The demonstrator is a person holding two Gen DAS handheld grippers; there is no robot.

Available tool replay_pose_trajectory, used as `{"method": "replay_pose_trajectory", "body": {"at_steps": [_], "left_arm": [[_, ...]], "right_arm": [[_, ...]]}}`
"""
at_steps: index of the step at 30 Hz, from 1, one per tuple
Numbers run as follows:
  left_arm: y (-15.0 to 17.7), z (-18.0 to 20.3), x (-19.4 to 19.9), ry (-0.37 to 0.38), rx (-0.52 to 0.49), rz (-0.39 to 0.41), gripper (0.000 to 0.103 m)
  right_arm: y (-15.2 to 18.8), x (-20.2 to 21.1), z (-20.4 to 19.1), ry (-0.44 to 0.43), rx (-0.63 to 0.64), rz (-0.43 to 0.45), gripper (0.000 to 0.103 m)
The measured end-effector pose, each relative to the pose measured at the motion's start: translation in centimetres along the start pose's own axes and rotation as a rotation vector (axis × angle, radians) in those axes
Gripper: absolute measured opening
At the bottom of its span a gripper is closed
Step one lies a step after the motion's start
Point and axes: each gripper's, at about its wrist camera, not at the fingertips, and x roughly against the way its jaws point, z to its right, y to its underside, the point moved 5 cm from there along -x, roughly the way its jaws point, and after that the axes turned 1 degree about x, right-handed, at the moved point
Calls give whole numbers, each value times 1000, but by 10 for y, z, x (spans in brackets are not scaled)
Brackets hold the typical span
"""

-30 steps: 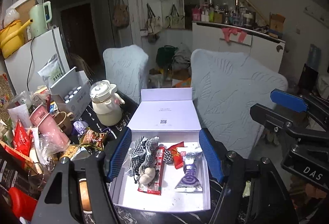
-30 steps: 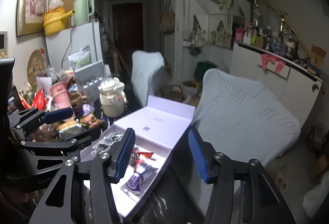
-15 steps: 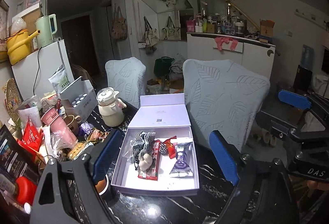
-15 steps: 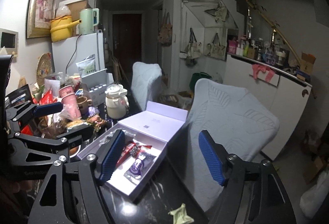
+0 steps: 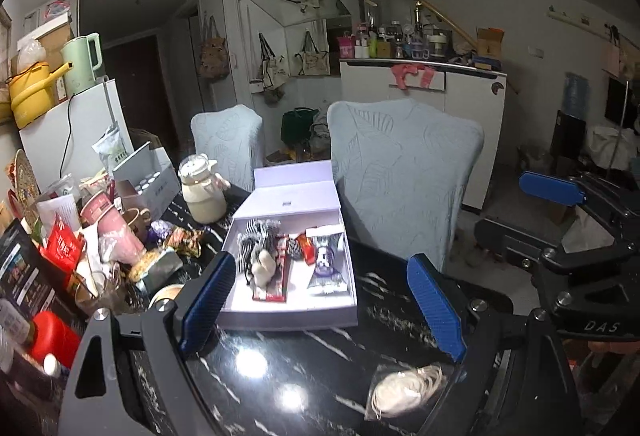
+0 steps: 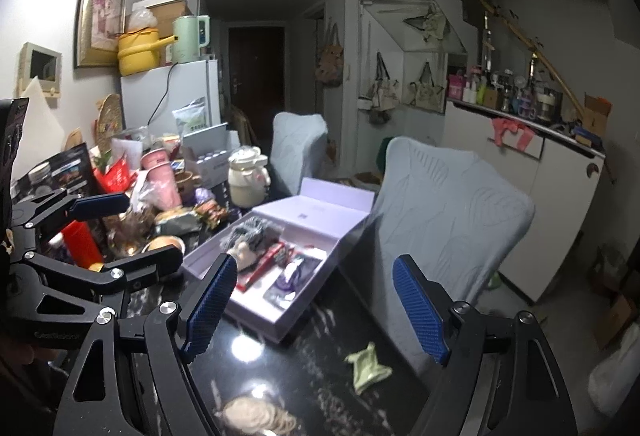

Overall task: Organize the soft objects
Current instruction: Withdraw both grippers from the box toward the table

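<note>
On the dark marbled counter (image 5: 320,364) an open lilac box (image 5: 294,310) holds a black-and-white checked cloth toy (image 5: 256,248) beside snack packets. Nearer lie a clear bag of pale bands (image 5: 404,390) and a crumpled green pouch (image 6: 366,362). The left hand-held gripper (image 5: 320,302) stands wide and empty; the right hand-held gripper (image 6: 316,306) is opening, nothing between its jaws.

The open box (image 5: 256,316) is sitting mid-table (image 5: 312,368), with a chair (image 5: 404,172) standing at its two o'clock. Clutter (image 5: 100,236) is crowding its nine o'clock side, and a packet (image 5: 404,390) is lying at five o'clock.
</note>
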Motion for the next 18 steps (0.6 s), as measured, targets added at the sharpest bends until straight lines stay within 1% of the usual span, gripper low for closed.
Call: {"method": "replay_pose_trajectory", "body": {"at_steps": [4, 7, 11, 18], "left_arm": [[20, 3, 4, 11, 13, -26, 88], [37, 5, 2, 12, 18, -58, 89], [62, 7, -2, 15, 25, -105, 88], [105, 8, -19, 37, 58, -212, 88]], "right_arm": [[22, 5, -6, -15, -13, -22, 81], [41, 4, -10, -41, -31, -42, 81], [65, 1, -13, -54, -47, -74, 81], [103, -5, -18, -77, -47, -134, 81]]}}
